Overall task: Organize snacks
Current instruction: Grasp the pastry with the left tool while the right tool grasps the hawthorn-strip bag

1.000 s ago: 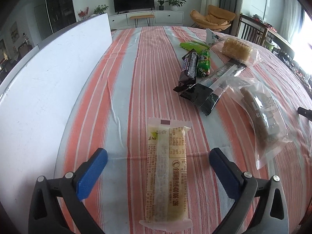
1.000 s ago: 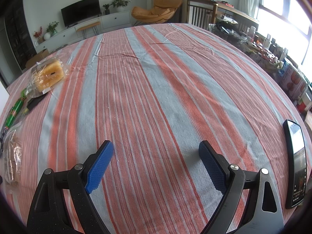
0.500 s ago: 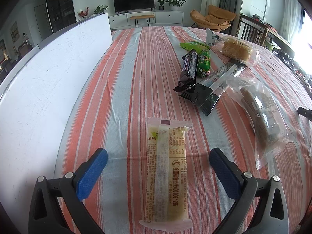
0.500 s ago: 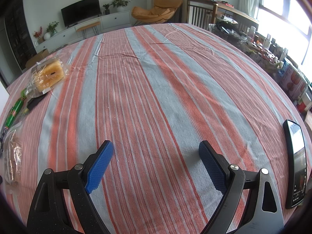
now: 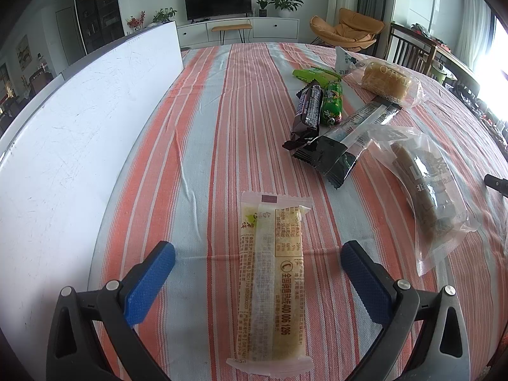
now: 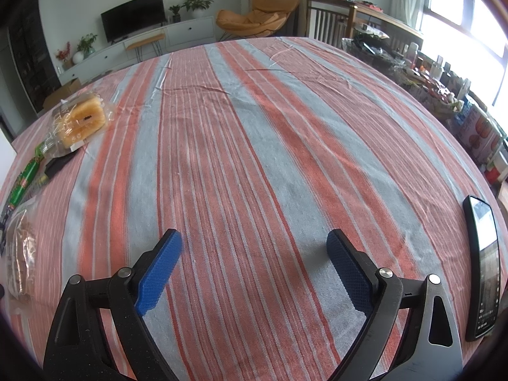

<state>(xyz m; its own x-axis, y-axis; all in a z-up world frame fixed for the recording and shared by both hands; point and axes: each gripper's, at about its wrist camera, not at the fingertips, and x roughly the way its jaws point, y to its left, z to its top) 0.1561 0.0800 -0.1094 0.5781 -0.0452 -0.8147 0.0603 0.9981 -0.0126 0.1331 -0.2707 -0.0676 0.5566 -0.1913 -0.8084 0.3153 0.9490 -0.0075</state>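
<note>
Left tool [image 5: 257,250] spread wide — yellow snack bar [image 5: 271,285] lies between.

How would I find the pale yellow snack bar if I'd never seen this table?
On the striped tablecloth, beside the white board, look between the left gripper's open blue fingers. The pale yellow snack bar lies there alone, lengthwise, apart from the dark and green packets farther off.

Wafer packet [image 5: 272,282] lies lengthwise on tabletop [image 5: 222,111], between left gripper's fingers [image 5: 149,282]. Snack pile [image 5: 320,120] sits behind, to the right; board [image 5: 79,133] along left edge. Phone [image 6: 484,263] right of right gripper [image 6: 254,263].
</note>
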